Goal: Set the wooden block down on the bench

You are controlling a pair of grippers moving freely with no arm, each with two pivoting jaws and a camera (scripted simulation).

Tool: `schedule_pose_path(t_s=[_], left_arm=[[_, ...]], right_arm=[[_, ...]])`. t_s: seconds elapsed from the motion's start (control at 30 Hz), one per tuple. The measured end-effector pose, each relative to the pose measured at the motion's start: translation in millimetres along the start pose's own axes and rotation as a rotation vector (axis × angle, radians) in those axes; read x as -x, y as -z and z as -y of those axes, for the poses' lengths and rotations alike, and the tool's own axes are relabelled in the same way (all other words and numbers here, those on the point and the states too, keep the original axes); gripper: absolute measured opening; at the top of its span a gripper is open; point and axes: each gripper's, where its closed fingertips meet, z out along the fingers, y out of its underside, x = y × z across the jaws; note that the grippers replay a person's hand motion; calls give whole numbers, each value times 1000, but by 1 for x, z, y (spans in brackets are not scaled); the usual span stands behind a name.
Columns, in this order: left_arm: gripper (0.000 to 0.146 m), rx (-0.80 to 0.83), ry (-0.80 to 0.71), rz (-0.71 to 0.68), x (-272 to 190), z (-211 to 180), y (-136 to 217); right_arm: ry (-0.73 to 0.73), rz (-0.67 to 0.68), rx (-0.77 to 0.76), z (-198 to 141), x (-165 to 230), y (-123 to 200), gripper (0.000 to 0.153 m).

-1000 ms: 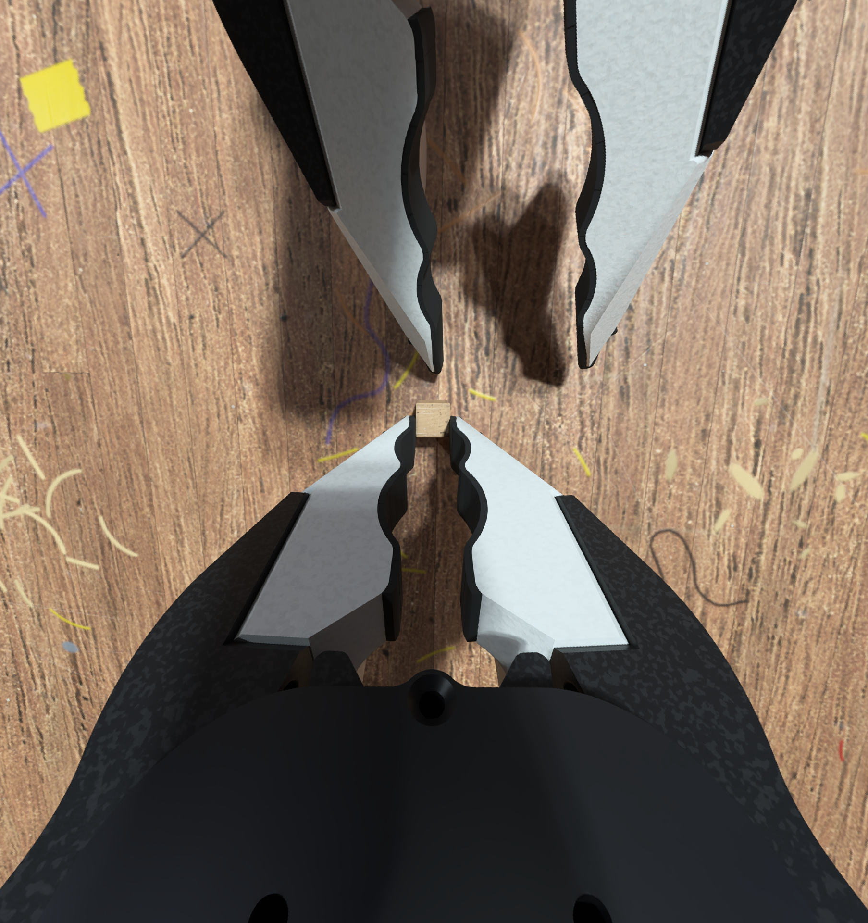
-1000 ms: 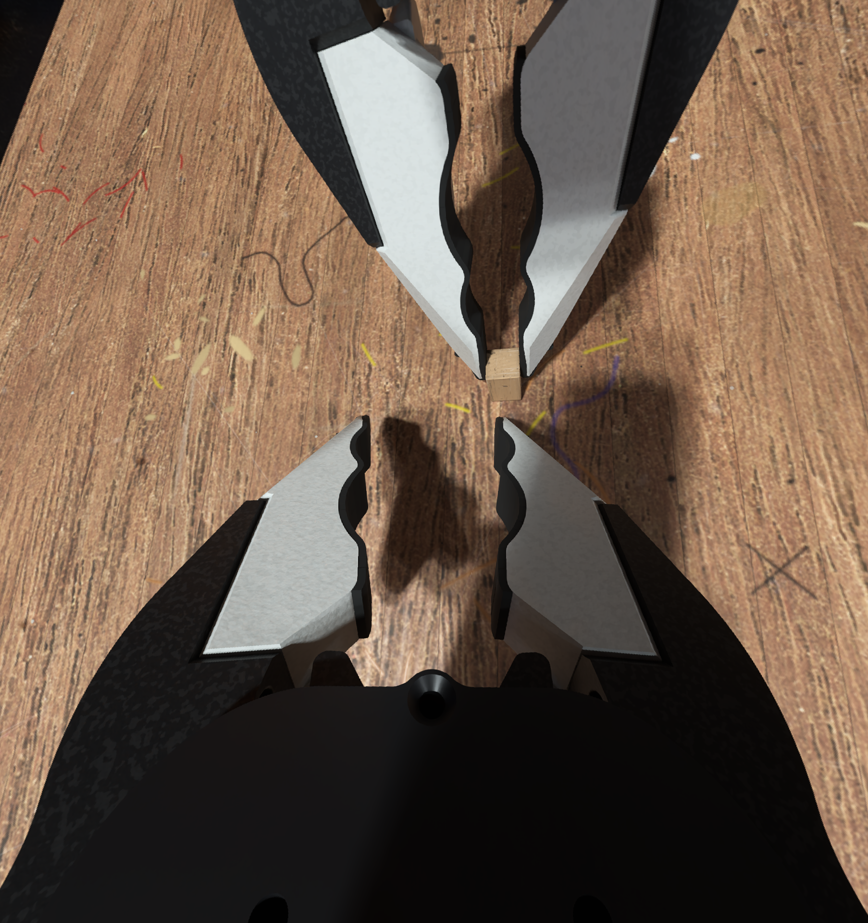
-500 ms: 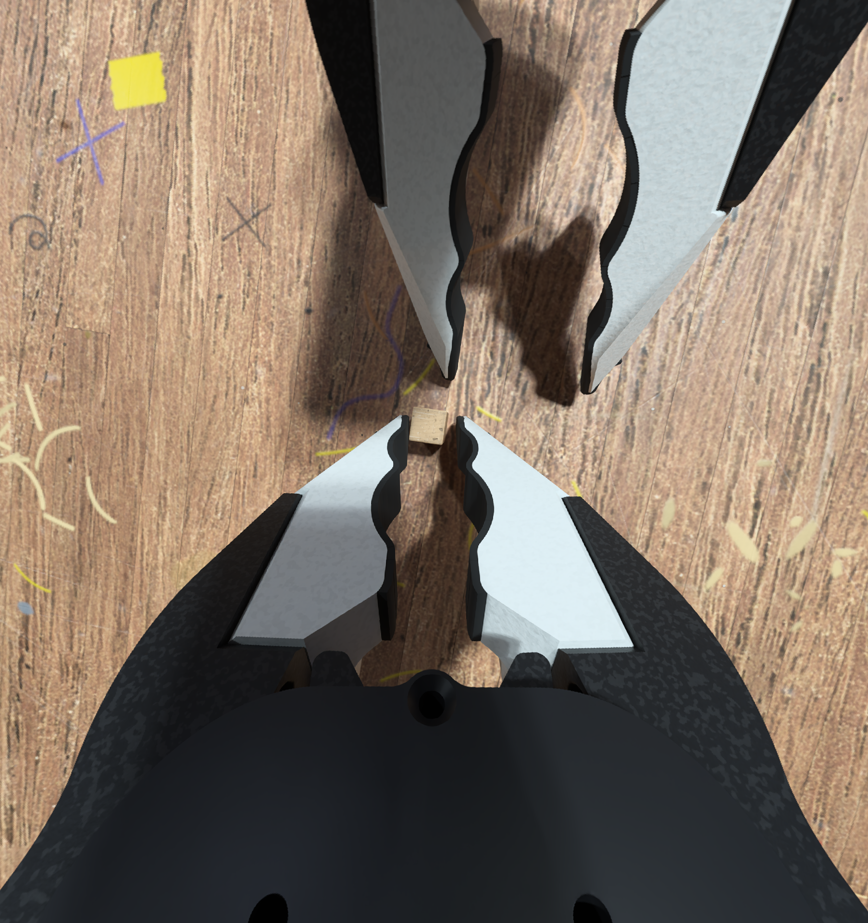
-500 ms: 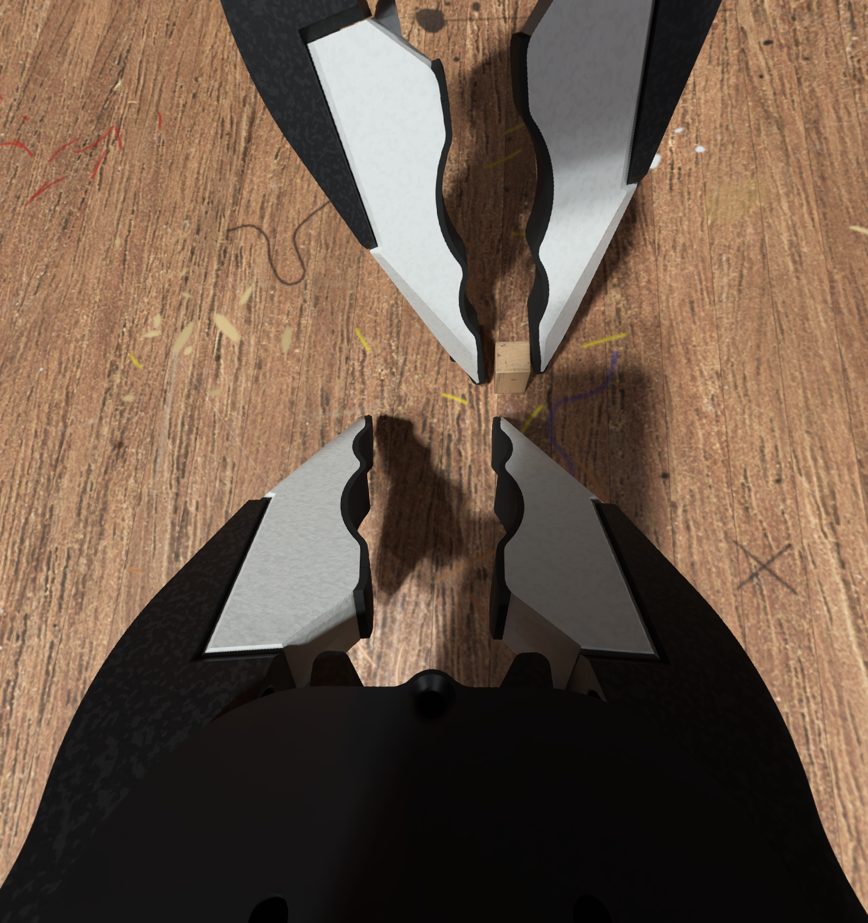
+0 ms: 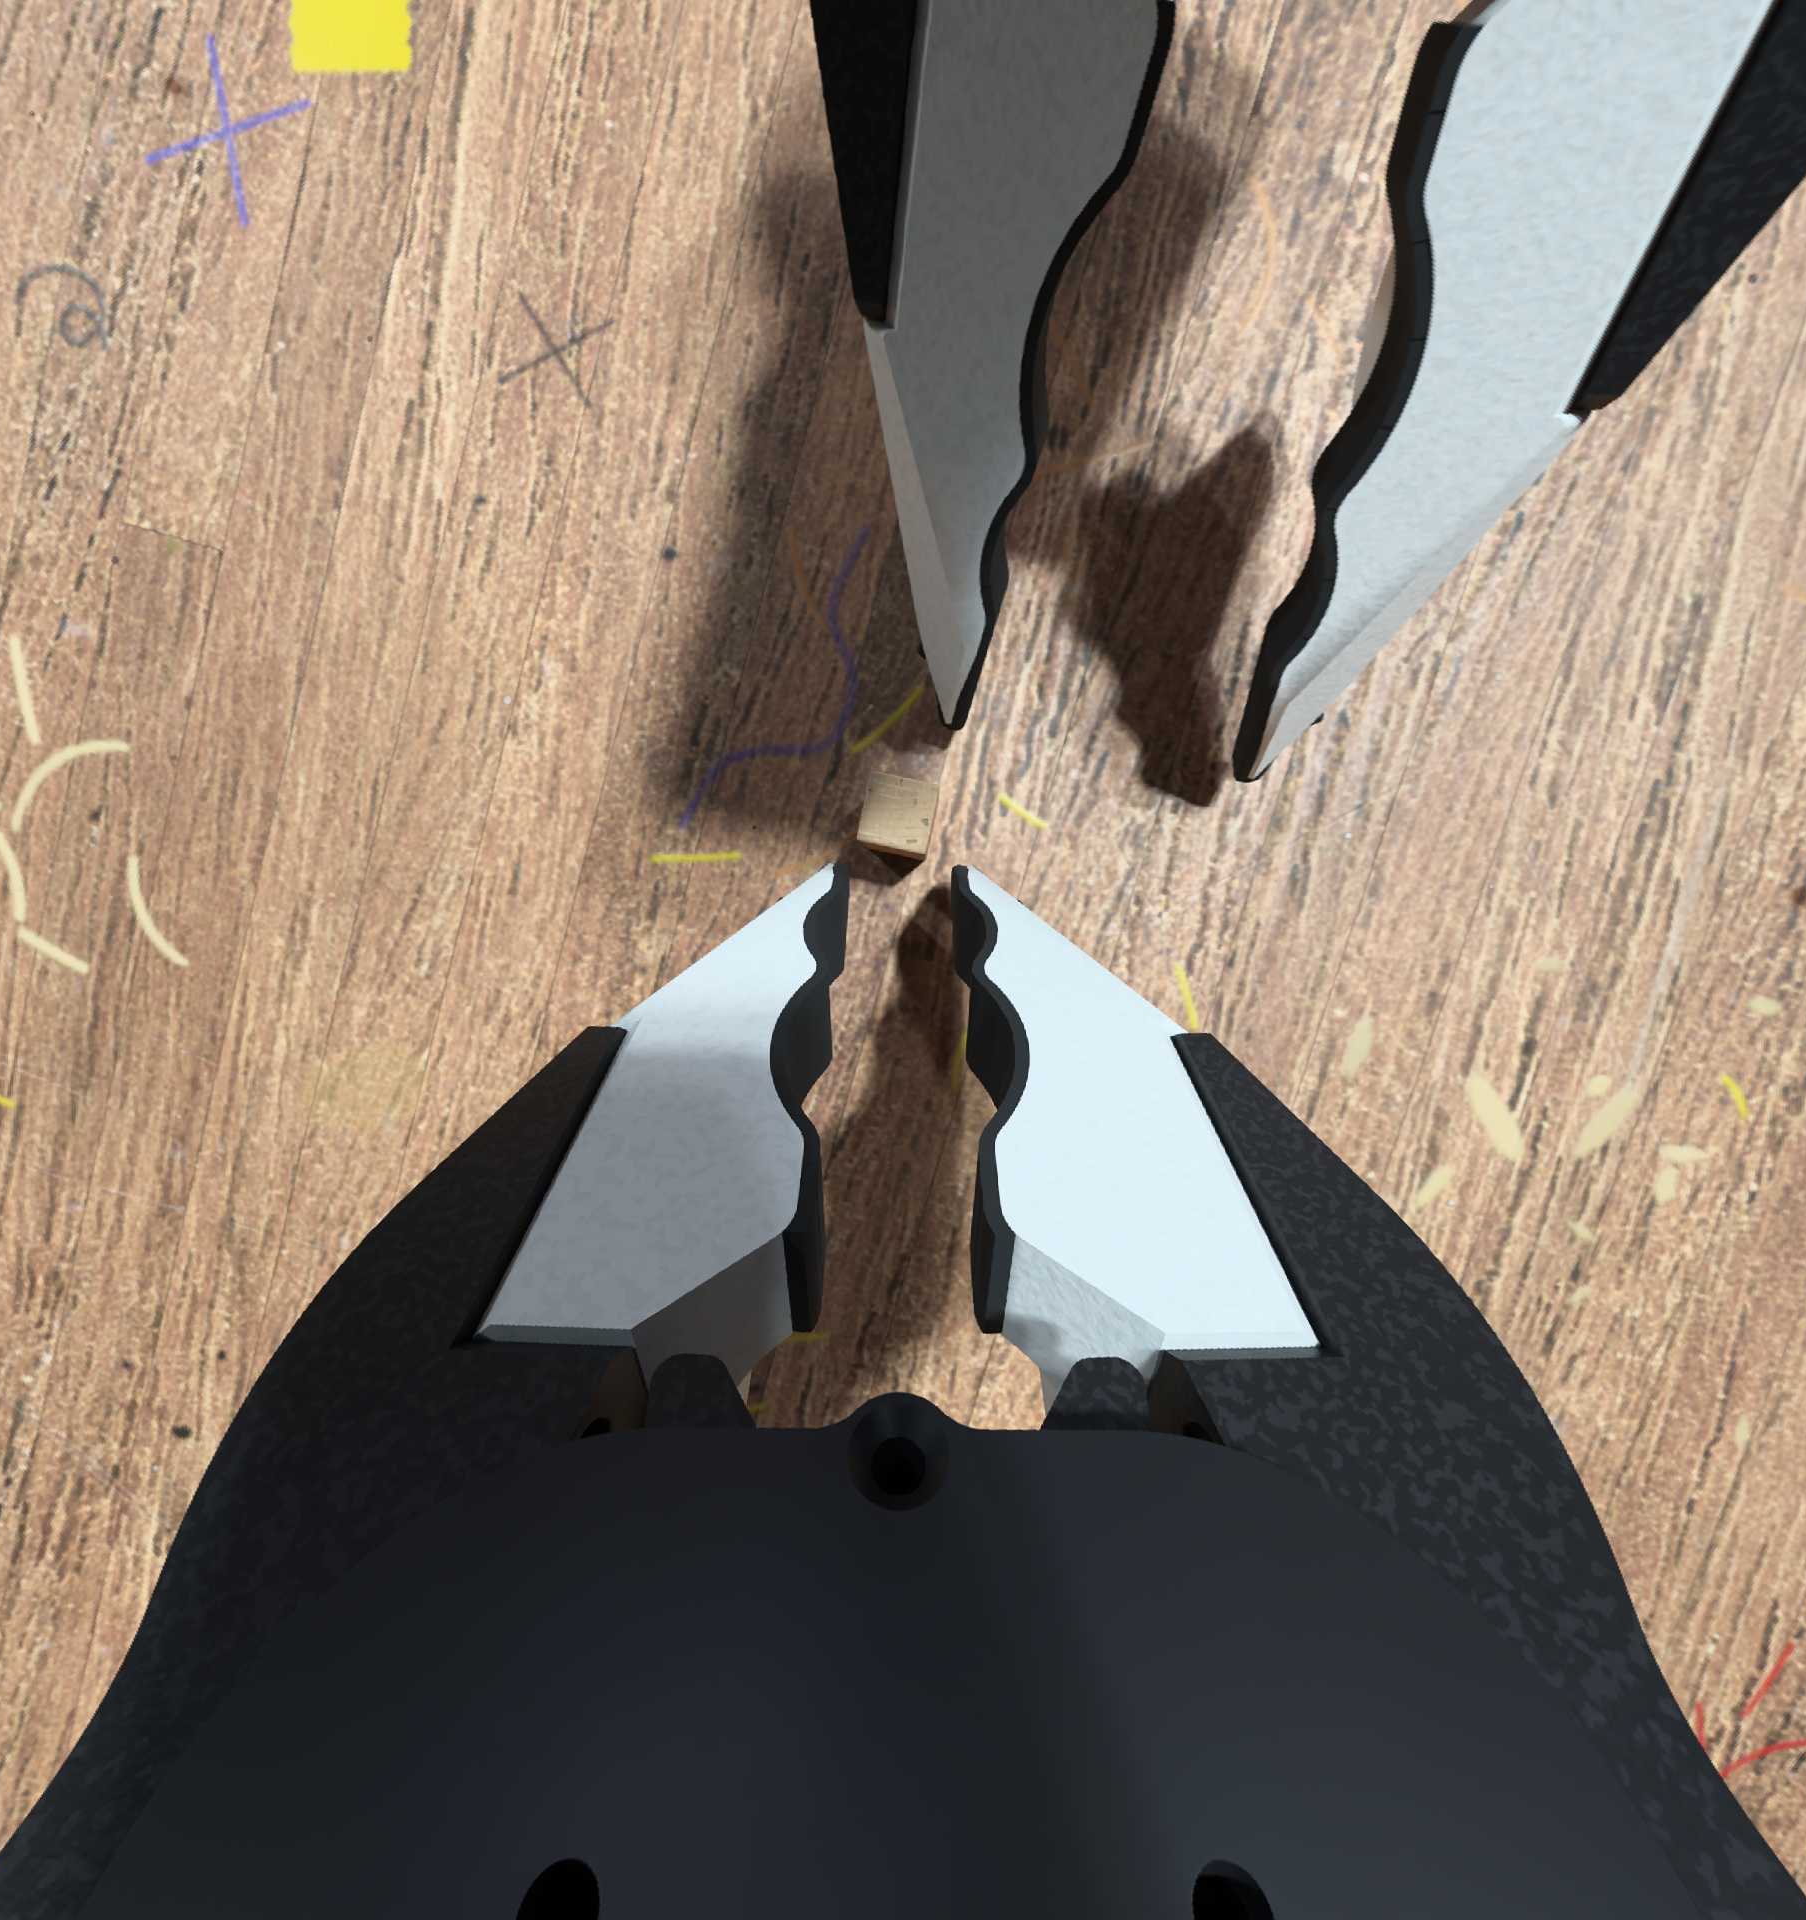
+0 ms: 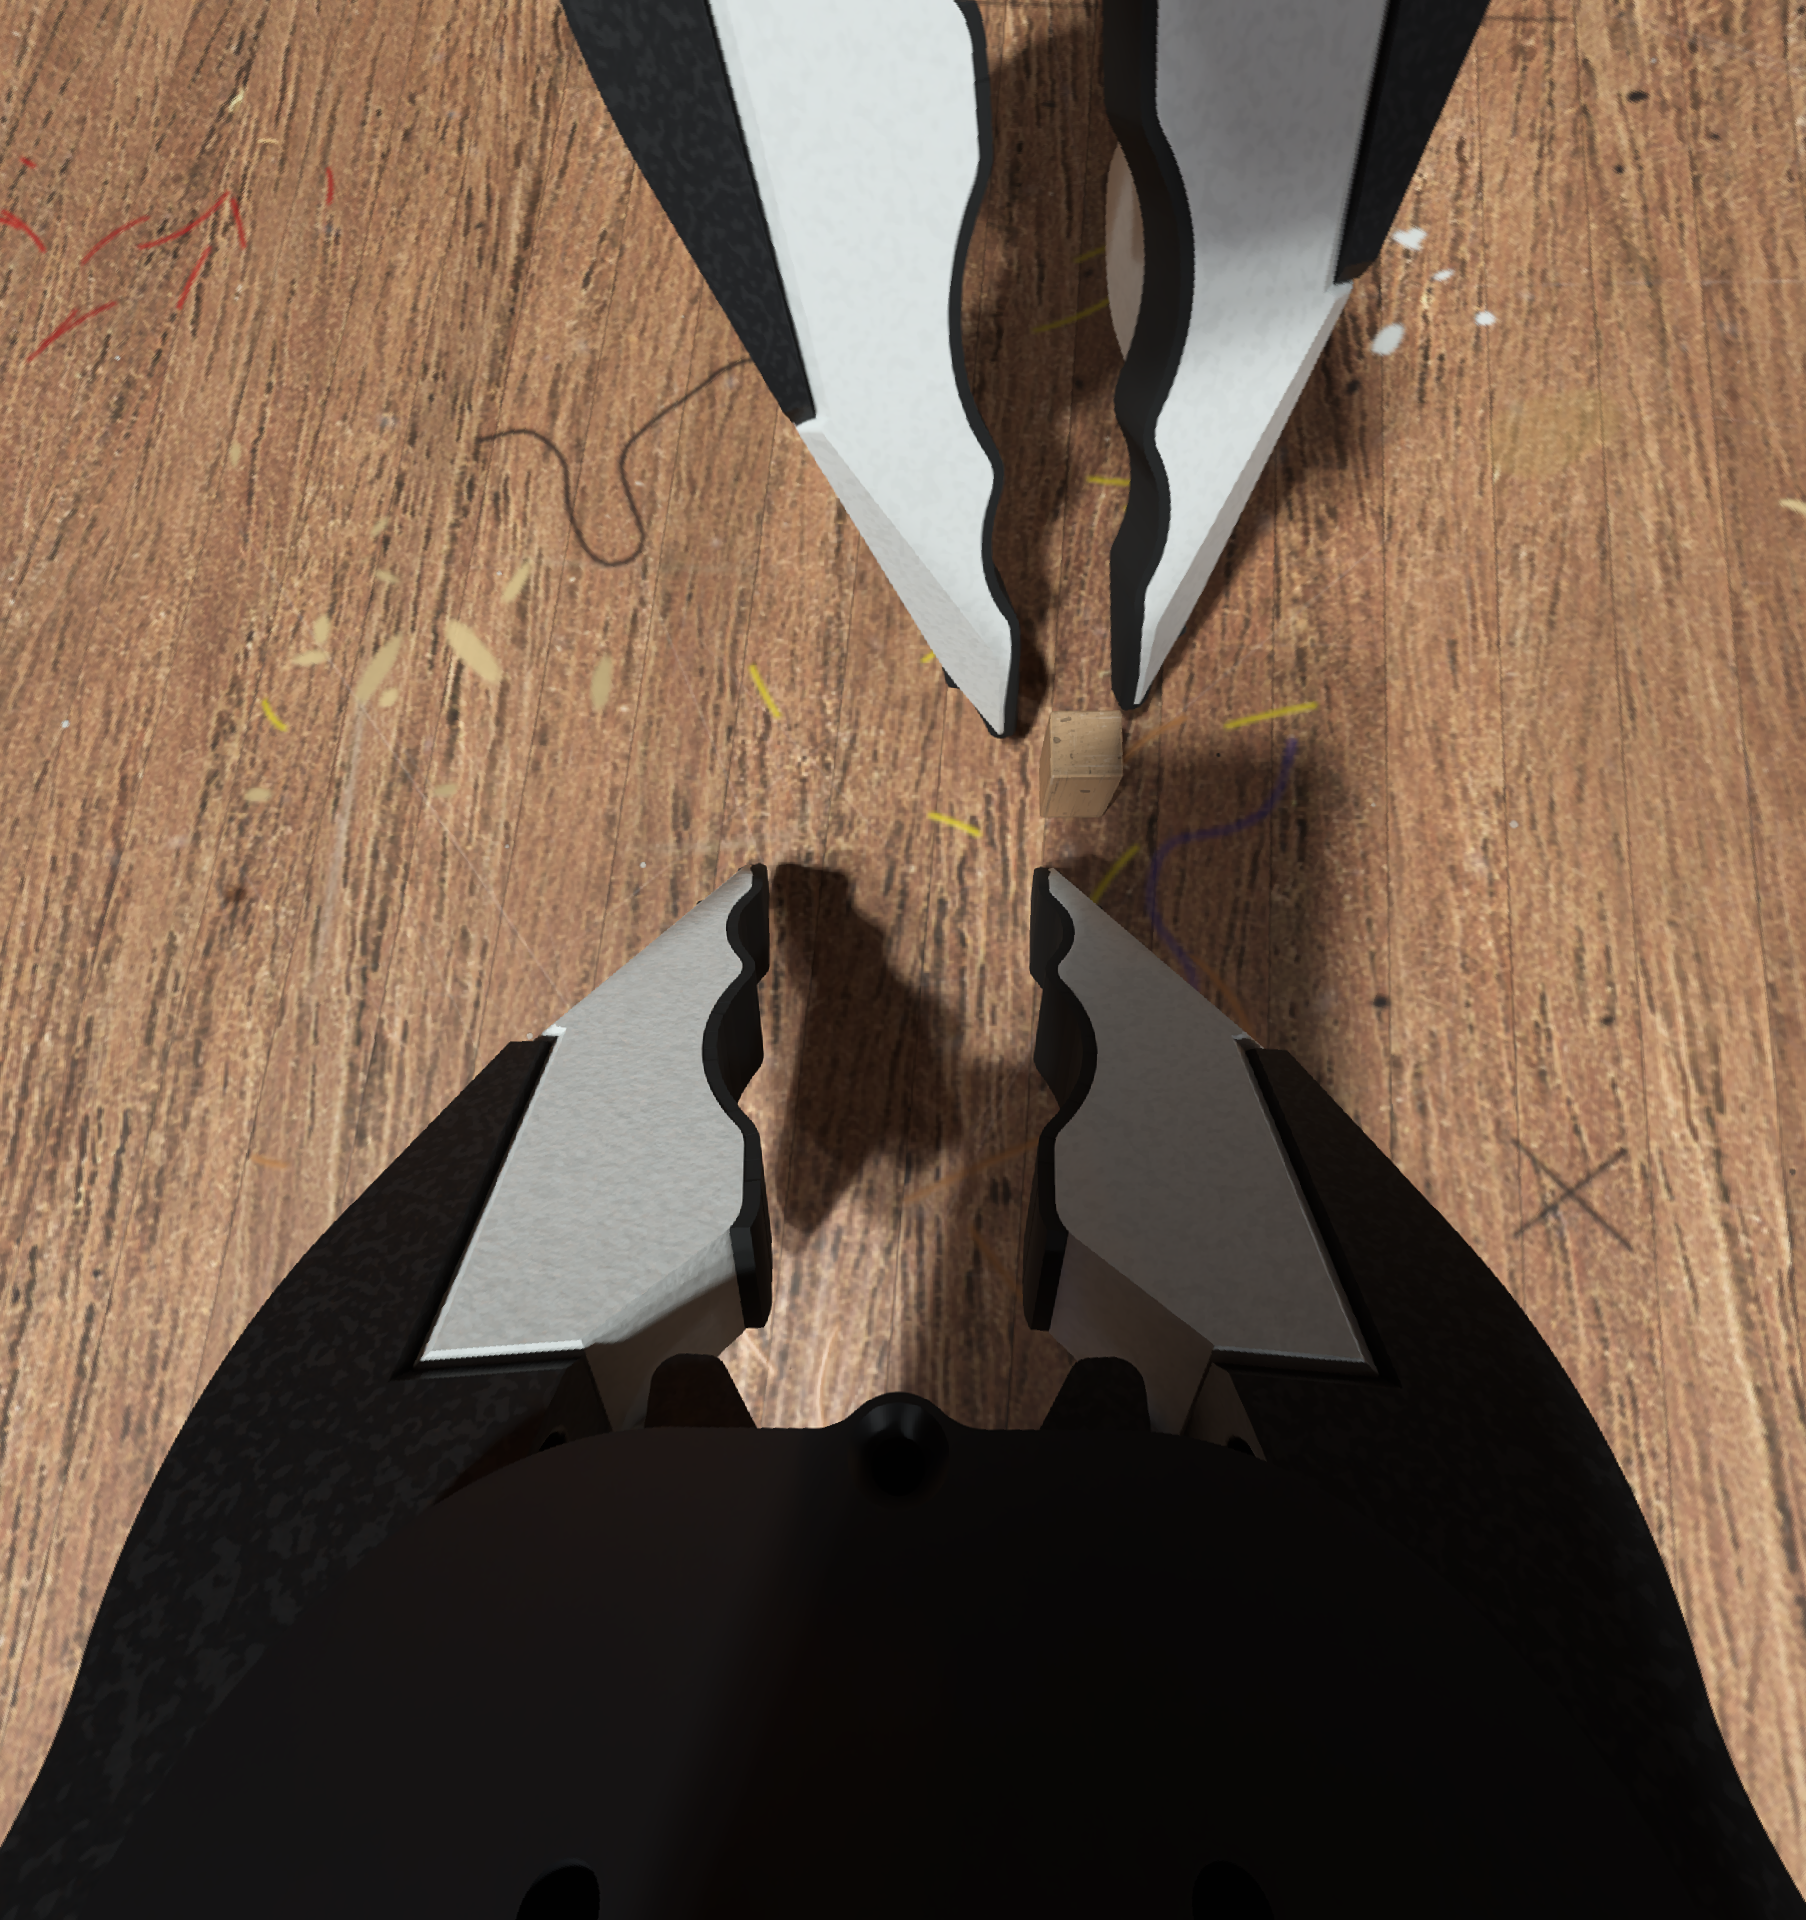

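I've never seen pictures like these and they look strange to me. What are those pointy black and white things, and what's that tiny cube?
Each picture comes from a camera that sits on a grabbing tool and looks forward along its two fingers. One picture belongs to the left tool, the other to the right tool. The two tools face each other, so each camera also sees the other tool coming in from the top.

The brown surface is a wooden bench. On it are scattered shavings, pen crosses and squiggles, and a yellow square.

The tiny cube is a wooden block. It seems to lie on the bench between the tools' tips. Neither tool holds it, and both have their fingers apart.
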Motion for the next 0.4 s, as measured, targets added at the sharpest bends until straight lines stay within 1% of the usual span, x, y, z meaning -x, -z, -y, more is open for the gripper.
schedule_pose_path(t_s=[0.1,0.2,0.3,0.4], left_arm=[[19,5,-14,8,2,0,-1],[20,3,16,11,5,-3,5],[22,1,78,20,4,-12,15],[23,-9,205,-13,-5,-18,21]], right_arm=[[7,-2,12,0,0,0,51],[7,-1,21,0,1,0,51],[10,-2,27,0,0,0,51],[14,0,33,0,0,0,50]])
